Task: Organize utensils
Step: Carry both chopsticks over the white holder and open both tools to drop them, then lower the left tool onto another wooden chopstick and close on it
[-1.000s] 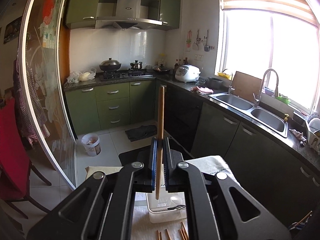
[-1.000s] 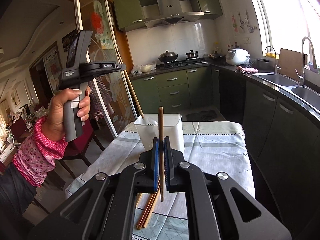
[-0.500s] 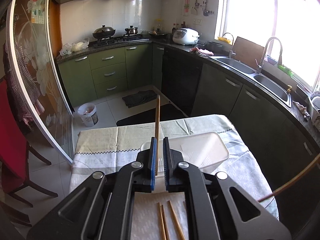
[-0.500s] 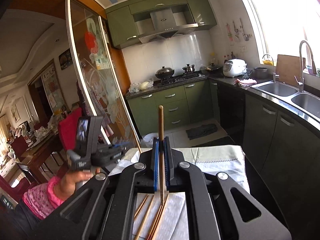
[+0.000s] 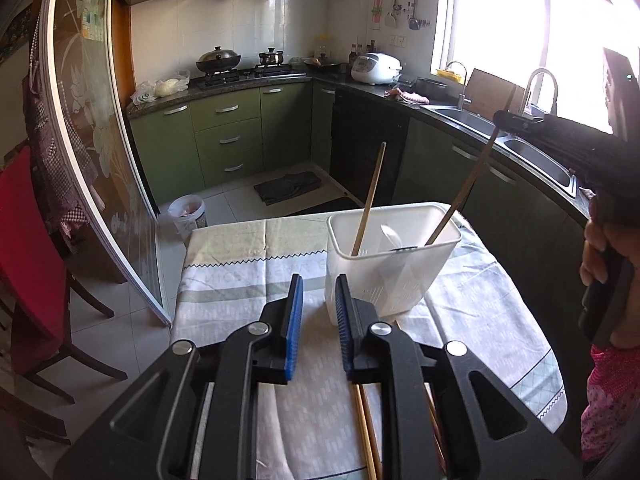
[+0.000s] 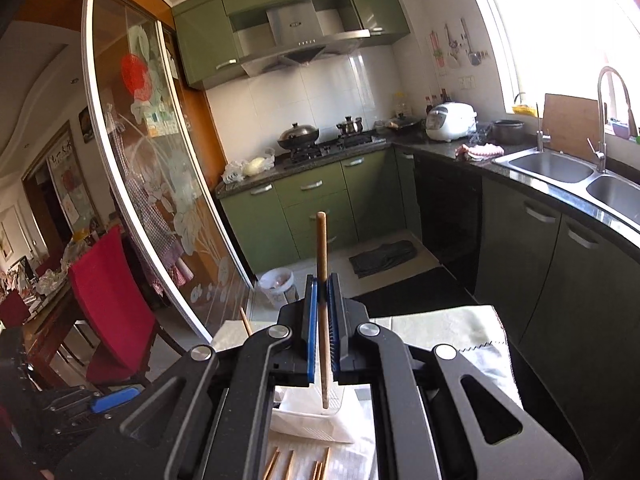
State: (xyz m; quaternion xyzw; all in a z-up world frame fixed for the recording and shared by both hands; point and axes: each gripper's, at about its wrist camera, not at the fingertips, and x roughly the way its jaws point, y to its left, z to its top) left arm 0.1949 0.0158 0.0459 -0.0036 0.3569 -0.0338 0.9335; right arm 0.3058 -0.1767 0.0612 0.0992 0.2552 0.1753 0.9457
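Observation:
A white plastic utensil holder (image 5: 390, 258) stands on the table and holds one wooden chopstick (image 5: 370, 196) leaning left, plus a white spoon. My left gripper (image 5: 318, 322) is open and empty, just in front of the holder. My right gripper (image 6: 322, 320) is shut on a wooden chopstick (image 6: 322, 264), held upright above the holder (image 6: 316, 412). In the left wrist view that chopstick (image 5: 464, 194) slants down into the holder's right side, held by the right gripper (image 5: 500, 118). Several loose chopsticks (image 5: 366, 436) lie on the cloth near me.
The table wears a pale patterned cloth (image 5: 240, 280). A red chair (image 5: 32, 264) stands at the left by a glass sliding door (image 5: 92, 140). Green kitchen cabinets (image 5: 240, 132), a counter and a sink (image 6: 560, 168) run along the back and right.
My left gripper has opened and let go of its chopstick, which now stands in the holder. My right gripper has carried its chopstick over the holder.

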